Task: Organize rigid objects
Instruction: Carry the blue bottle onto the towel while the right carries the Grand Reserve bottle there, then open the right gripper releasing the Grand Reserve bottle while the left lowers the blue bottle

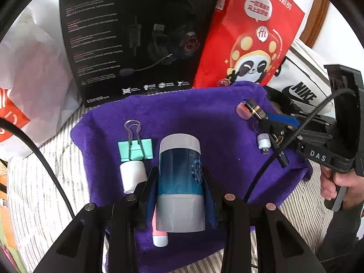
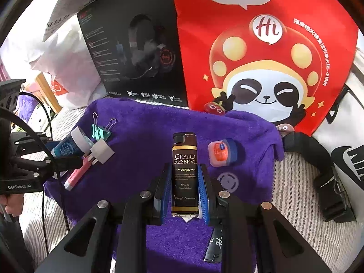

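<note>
Left gripper [image 1: 179,188]: clamps a blue-and-white cylindrical bottle [image 1: 179,182] at lower centre of the left wrist view, over the purple towel [image 1: 193,113].
Right gripper [image 2: 183,191]: grips a black "Grand Reserve" lighter [image 2: 184,175] upright at centre of the right wrist view.
Beside the bottle: a mint binder clip [image 1: 135,149], a small white tube [image 1: 133,177], a pink pen [image 1: 160,234].
Right of the lighter: a small blue-lidded jar [image 2: 225,151].
Backdrop: black headset box [image 1: 134,36] and red panda bag [image 2: 268,52], upper frame.
</note>
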The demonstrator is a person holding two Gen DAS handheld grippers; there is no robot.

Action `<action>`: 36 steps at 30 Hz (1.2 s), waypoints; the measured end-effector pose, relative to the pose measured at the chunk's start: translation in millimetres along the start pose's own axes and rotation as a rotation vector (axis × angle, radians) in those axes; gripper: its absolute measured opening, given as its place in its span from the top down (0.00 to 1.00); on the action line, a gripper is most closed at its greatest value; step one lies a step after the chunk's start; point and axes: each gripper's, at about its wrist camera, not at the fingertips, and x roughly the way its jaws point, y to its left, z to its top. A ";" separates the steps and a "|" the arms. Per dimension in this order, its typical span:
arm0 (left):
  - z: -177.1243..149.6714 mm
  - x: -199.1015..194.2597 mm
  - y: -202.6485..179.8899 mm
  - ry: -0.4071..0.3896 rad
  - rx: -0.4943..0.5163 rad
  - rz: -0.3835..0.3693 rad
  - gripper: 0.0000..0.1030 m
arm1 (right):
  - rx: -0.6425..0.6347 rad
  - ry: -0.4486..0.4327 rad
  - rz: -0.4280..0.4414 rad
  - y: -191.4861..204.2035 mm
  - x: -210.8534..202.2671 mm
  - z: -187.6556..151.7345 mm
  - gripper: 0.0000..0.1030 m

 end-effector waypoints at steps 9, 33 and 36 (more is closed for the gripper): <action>-0.9 -5.9 5.7 -0.005 -0.007 0.006 0.67 | -0.026 0.047 0.018 15.6 20.7 -3.6 0.77; 0.3 -5.8 10.2 0.005 -0.009 0.012 0.67 | -0.063 0.113 0.010 25.7 48.8 -11.3 0.75; 0.3 -6.0 10.6 0.006 -0.011 0.015 0.67 | -0.067 0.121 0.029 24.9 45.7 -12.7 0.68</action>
